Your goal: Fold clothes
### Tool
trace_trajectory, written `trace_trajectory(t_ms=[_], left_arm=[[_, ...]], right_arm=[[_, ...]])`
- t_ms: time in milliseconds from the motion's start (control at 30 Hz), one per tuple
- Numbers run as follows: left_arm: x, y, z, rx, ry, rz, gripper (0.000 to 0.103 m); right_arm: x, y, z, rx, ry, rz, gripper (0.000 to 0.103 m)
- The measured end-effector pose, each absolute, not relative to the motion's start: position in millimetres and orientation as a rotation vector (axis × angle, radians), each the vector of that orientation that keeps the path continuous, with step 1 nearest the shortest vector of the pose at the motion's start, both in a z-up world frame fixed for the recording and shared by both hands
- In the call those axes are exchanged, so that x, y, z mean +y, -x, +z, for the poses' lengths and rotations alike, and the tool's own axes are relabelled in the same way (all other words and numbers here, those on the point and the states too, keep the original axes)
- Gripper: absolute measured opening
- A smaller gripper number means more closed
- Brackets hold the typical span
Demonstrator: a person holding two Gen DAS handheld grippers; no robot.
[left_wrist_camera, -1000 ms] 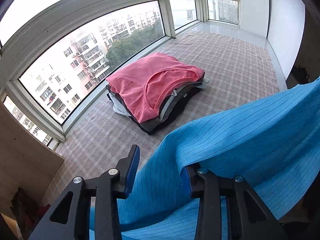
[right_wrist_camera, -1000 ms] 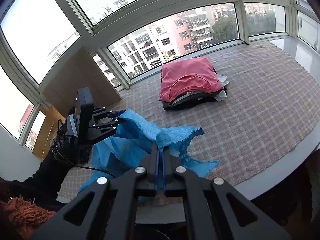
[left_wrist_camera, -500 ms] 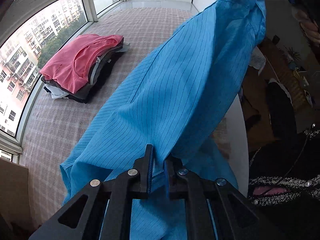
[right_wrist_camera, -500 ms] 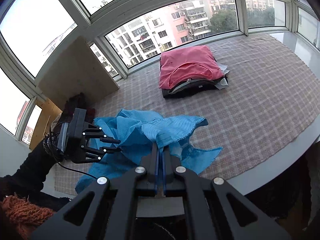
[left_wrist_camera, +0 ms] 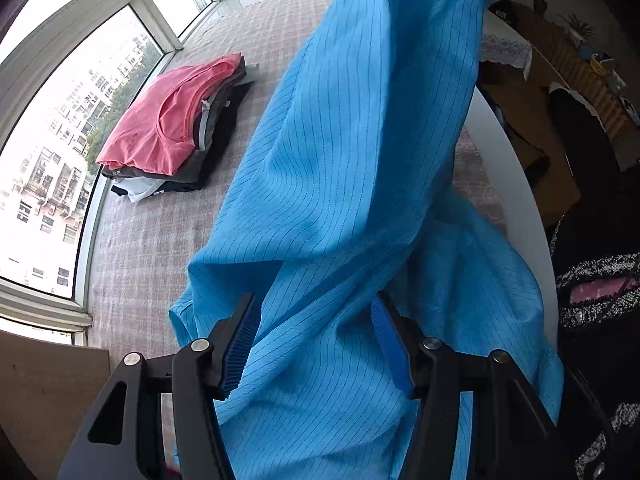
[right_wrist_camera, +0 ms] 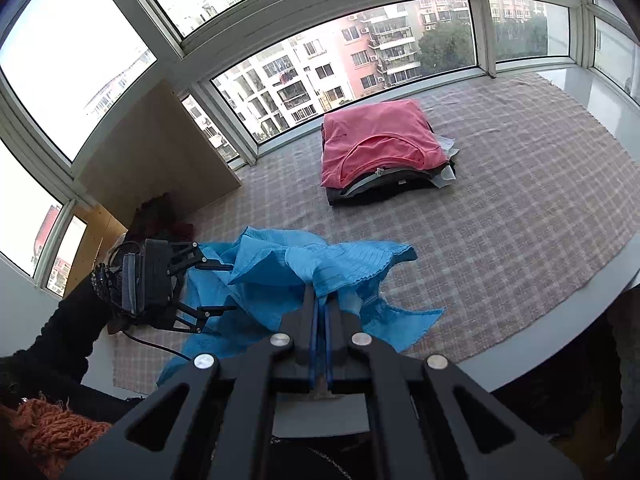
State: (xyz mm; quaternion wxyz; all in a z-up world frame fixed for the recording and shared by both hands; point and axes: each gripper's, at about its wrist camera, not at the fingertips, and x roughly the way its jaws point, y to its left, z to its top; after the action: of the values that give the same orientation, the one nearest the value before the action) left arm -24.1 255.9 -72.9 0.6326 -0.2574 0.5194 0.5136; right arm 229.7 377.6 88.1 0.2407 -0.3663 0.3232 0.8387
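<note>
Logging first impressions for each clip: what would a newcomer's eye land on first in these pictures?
The bright blue pinstriped garment dominates: the right gripper pinches one bunched part of it, while the left gripper has just been opening, cloth draped between its spread jaws. Next comes the stack of folded clothes topped by a pink shirt, on the checked cloth by the window.

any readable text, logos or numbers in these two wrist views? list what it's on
Nothing can be read with confidence.
Pink shirt on top of the folded stack: a small dark mark on the fabric, too small to read.
Dark object at the back of the room: a pale logo-like mark, blurred, not legible.
Blue garment: only thin dark stripes, no print visible.
Left gripper and right gripper: no markings visible.
</note>
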Motion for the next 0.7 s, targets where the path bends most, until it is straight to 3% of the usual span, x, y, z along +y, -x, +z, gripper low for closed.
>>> trace_trajectory(t_ms=[233, 700], left_arm=[[249.7, -6.6, -59.2, 1.163, 0.317, 1.209, 0.061], [256.3, -15.9, -81.7, 1.196, 0.294, 1.259, 0.064]], right_arm=[[375.1, -223.4, 92.6, 0.868, 1.015, 2.299, 0.002], [368.8, -224.7, 102.6, 0.846, 1.003, 2.310, 0.003]])
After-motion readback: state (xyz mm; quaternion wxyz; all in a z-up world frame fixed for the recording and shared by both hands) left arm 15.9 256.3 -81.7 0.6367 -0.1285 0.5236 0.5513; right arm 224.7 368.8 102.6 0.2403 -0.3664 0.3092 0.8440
